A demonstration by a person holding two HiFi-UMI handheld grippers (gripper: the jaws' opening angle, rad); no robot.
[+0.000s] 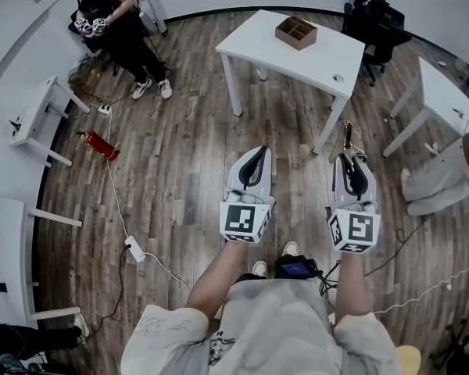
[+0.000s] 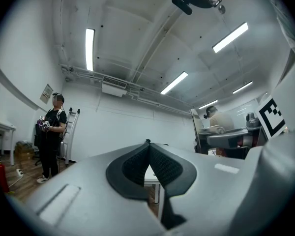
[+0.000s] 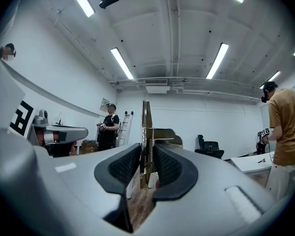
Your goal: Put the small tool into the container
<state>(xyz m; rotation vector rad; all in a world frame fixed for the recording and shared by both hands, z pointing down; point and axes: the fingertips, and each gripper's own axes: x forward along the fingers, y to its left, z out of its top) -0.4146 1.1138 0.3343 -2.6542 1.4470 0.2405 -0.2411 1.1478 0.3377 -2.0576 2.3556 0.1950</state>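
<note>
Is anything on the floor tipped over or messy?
Yes. A red fire extinguisher lies on its side on the wooden floor at the left, not standing up. A white cable trails loosely past it to a power strip, where someone might trip.

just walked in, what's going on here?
A person stands holding two grippers. The right gripper is clamped on the small tool, a metal piece with a spring. The left gripper is shut and empty. The container, a wooden box, sits on the white table ahead, not yet reached.
</note>
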